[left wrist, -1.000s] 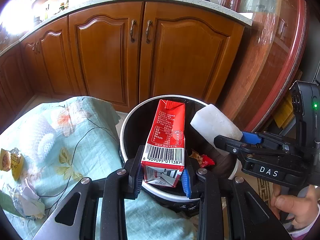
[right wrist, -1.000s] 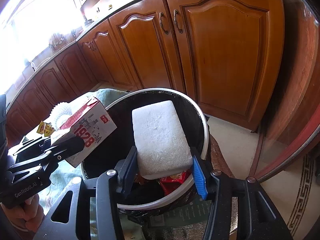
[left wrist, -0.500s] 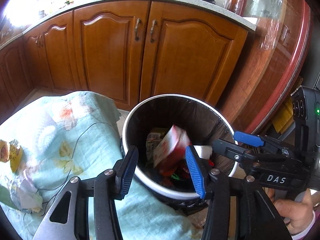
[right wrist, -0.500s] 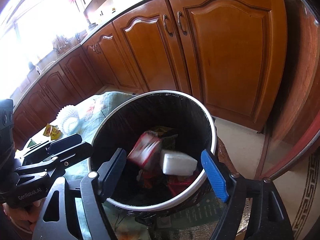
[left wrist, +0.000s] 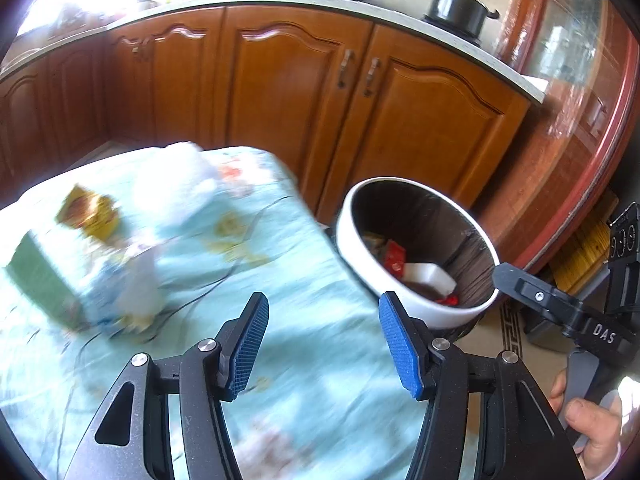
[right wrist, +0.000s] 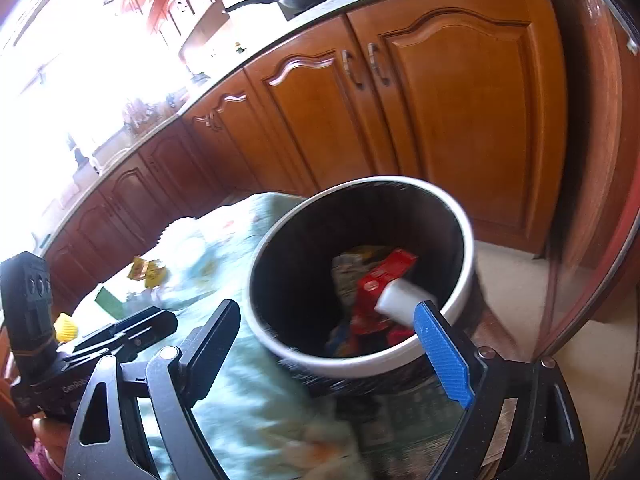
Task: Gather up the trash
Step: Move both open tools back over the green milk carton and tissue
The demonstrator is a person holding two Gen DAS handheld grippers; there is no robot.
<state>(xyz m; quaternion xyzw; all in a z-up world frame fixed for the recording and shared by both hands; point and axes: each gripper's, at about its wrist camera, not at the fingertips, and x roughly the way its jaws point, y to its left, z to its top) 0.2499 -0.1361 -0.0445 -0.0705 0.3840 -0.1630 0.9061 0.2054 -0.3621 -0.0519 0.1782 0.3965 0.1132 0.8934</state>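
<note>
Trash lay in two places. Inside the bin (right wrist: 436, 354) sat a red carton (right wrist: 384, 278) with a white foam block (right wrist: 400, 300) resting against it, on top of other wrappers I could not make out (too dark down there). The same carton (left wrist: 394, 254) and block (left wrist: 430, 276) showed from my left side, within the bin's white rim (left wrist: 400, 300).

More trash was spread on the pale blue floral cloth (left wrist: 280, 272) covering the worktop beside the bin: a yellow wrapper (left wrist: 90, 216), a green box (left wrist: 38, 284) and some white crumpled paper (left wrist: 138, 288), all blurred.

My left tongs (left wrist: 322, 344) were released, blue pads wide apart, empty, over the cloth just left of the bin. My right tongs (right wrist: 332, 354) were also spread wide and held nothing, the bin's near rim showing between the fingers. The left tongs (right wrist: 120, 330) appeared from the right view, low over the cloth. Wooden cabinets (left wrist: 304, 92) stood behind, with a black pot (left wrist: 456, 8) on top.
</note>
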